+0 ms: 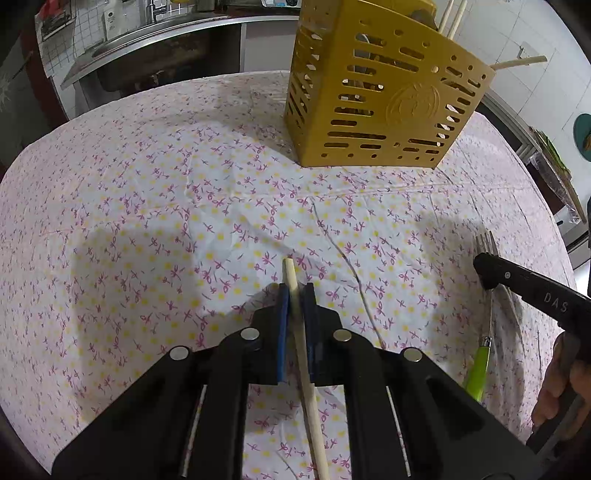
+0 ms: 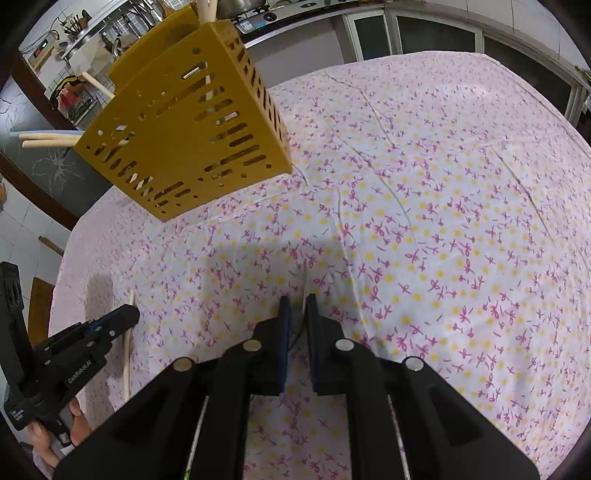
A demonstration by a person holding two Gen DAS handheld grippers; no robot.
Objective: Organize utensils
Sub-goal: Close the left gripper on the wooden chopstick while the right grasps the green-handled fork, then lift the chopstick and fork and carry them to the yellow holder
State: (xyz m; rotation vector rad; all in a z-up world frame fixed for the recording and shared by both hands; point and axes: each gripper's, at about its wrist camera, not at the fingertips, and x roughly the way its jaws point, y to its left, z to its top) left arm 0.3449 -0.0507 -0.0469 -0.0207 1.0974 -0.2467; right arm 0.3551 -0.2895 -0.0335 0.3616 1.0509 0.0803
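Here, the left gripper (image 1: 295, 291) clamps one wooden chopstick (image 1: 308, 373) between its blue pads (image 1: 283, 325). The right gripper (image 2: 297, 306) has its jaws narrowed around one fork (image 1: 487, 295) with a green handle (image 1: 478, 369), lying on the floral tablecloth (image 1: 166, 206). One yellow slotted utensil holder (image 1: 380, 96) stands farther back, with at least three wooden sticks (image 1: 450, 18) poking out
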